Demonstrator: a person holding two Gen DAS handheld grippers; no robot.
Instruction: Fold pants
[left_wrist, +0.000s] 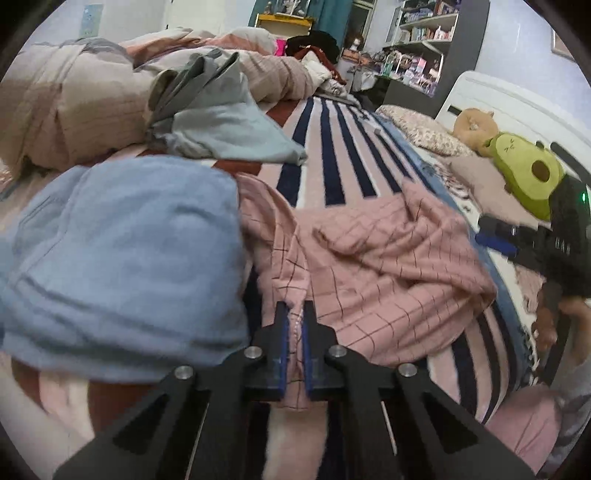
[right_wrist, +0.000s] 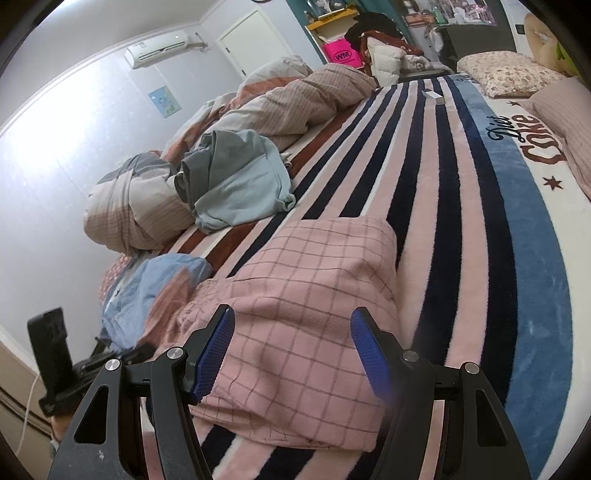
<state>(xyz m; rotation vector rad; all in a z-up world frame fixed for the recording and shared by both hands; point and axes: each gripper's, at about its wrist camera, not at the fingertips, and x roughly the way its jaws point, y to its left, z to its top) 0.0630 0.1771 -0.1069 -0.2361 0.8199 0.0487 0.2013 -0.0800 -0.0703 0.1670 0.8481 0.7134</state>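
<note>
1. While the left gripper (left_wrist: 294, 325) pinches a gathered edge of the pink checked pants (left_wrist: 369, 266) between its narrow blue pads, the right gripper (right_wrist: 291, 350) hangs spread wide with nothing between its fingers, poised just above the same garment.

2. Judging from this, the step in hand is carrying or settling a fold. To do it well, the left side should keep its bite firm and pull the edge level, not up, so the cloth does not bunch. The right gripper would best come down on the free fabric near its own side and take only the top layers, so the bedspread is not caught with them.

3. From the right wrist view the pants (right_wrist: 306, 295) lie as a thick, roughly squared bundle directly under and ahead of the open fingers, its far edge rounded over. From the left wrist view the cloth looks rumpled, with loose ridges toward the right; those want smoothing before any further fold.

4. Outward from the tools, the pants rest on a striped blanket (right_wrist: 443, 206). A blue garment (left_wrist: 122, 258) lies touching the pants on their left side, close enough to be dragged along, so the pull should go away from it.

5. Farther off sit a pale grey-blue clothes pile (right_wrist: 240, 181) and a bunched duvet (right_wrist: 295, 96), well apart from the work.
</note>
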